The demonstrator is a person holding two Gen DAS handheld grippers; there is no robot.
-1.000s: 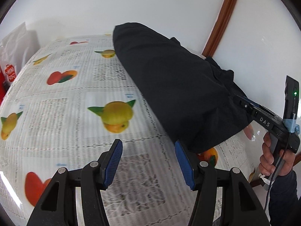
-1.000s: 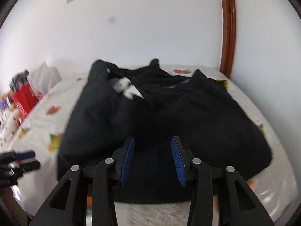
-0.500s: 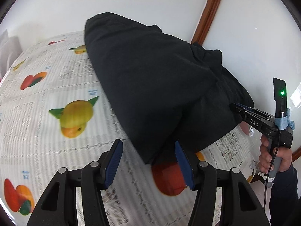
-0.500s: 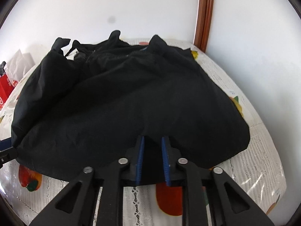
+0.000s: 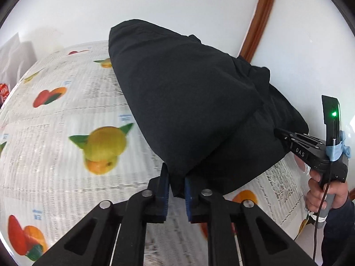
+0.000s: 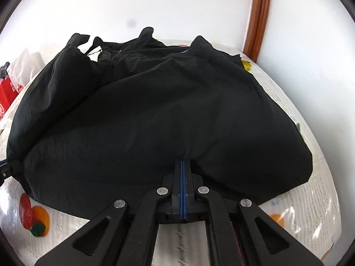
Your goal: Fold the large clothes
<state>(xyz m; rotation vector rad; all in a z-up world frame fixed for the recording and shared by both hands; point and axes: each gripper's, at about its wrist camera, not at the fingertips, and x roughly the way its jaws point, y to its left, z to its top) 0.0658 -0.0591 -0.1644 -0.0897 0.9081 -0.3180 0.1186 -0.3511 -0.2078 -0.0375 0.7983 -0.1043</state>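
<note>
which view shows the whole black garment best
The right wrist view: the crumpled black fabric garment fills it, spread across the fruit-print tablecloth from near hem to far edge. The left wrist view shows only one side of it, foreshortened into a wedge, with its near corner between the blue pads.

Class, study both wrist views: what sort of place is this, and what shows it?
Probably a room in a home: a table under a fruit-print tablecloth, a black garment spread on it, plain white walls and brown wooden trim.
</note>
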